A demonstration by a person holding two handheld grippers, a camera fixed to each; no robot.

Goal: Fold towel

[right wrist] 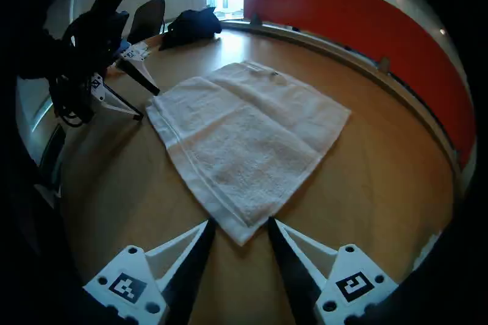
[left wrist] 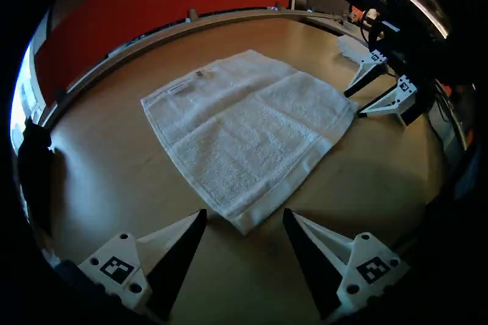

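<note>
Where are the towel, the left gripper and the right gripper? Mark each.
towel (left wrist: 244, 136), left gripper view, middle of the cloth.
left gripper (left wrist: 244, 211), left gripper view, midway between fingertips.
right gripper (right wrist: 241, 221), right gripper view, midway between fingertips.

White towel (left wrist: 244, 133) lying flat (folded over).

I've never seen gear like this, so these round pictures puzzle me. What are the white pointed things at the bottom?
There is no robot: a person holds a two-finger gripper in each hand, and a fisheye camera on each looks forward along it. The white points are its fingers. One picture is from the left gripper, the other from the right gripper; each also shows the other gripper farther off. A white towel lies flat on a wooden table. Both grippers are open, each with a towel corner between its fingers; nothing is gripped yet.
</note>
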